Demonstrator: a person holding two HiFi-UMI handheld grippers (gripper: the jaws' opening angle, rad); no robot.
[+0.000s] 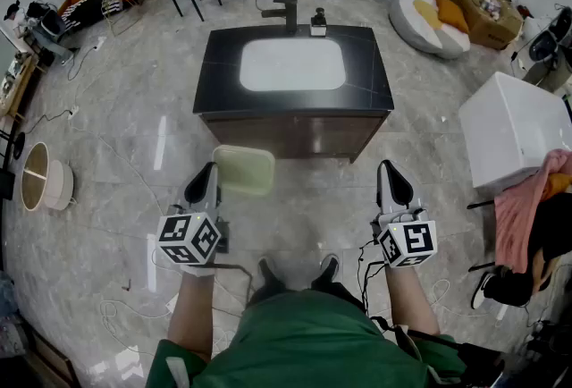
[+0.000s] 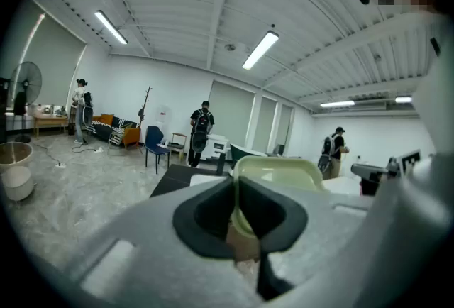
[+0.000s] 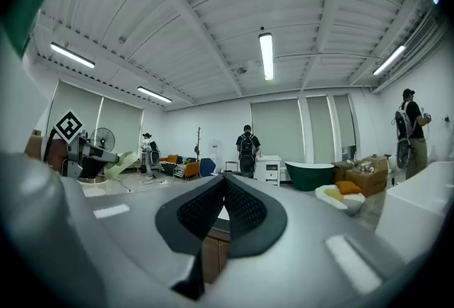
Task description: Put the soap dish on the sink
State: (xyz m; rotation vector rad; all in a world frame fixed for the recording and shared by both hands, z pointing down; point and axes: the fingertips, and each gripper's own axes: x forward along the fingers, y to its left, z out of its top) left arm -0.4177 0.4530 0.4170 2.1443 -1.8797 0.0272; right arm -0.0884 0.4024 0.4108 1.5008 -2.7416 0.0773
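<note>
My left hand-held gripper [image 1: 206,181] is clamped on the rim of the pale green soap dish [image 1: 246,170], mid-carry. My right hand-held gripper [image 1: 391,179] is pinched shut, empty. Next, I judge: reach the dark counter [image 1: 223,91] ahead and lower the dish beside the sink [image 1: 292,64].

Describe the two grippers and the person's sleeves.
The left gripper and right gripper match: pale grey bodies with black jaw pads, ribbed on the inside. Each carries a white cube printed with black square markers. A thin black cable hangs by the right one. The sleeves are short and green.
</note>
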